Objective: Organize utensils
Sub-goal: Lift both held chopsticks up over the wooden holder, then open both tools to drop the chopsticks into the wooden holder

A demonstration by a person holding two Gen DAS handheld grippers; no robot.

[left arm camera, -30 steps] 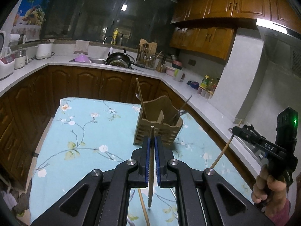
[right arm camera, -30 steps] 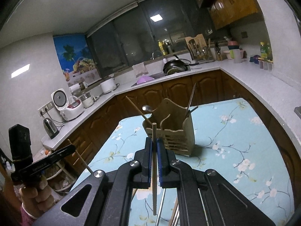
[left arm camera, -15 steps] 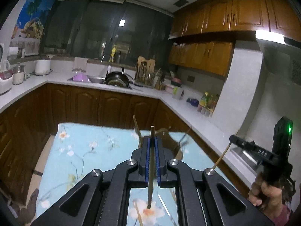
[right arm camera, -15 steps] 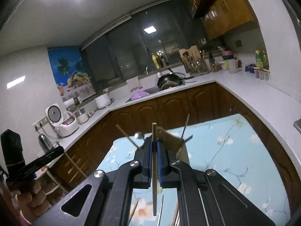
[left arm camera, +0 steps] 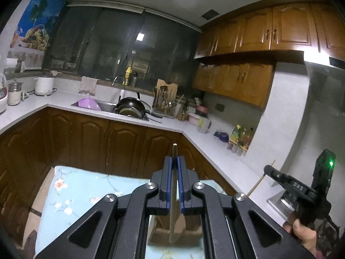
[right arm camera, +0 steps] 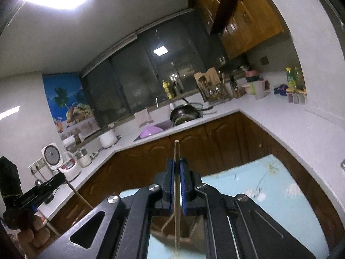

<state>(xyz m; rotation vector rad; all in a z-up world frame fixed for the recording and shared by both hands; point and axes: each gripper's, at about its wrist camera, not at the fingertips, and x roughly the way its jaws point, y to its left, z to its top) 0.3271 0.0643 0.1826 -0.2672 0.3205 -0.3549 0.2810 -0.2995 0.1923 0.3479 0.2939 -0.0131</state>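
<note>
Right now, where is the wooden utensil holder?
In both wrist views the wooden holder sits low at centre, seen between each gripper's arms, on the flowered tablecloth, under the held chopsticks.

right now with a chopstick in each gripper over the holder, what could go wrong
The wooden holder is mostly hidden behind the jaws in both views, so a chopstick tip could catch its rim or miss it. Each gripper pinches its chopstick on a thin shaft; it may pivot or slip.
</note>
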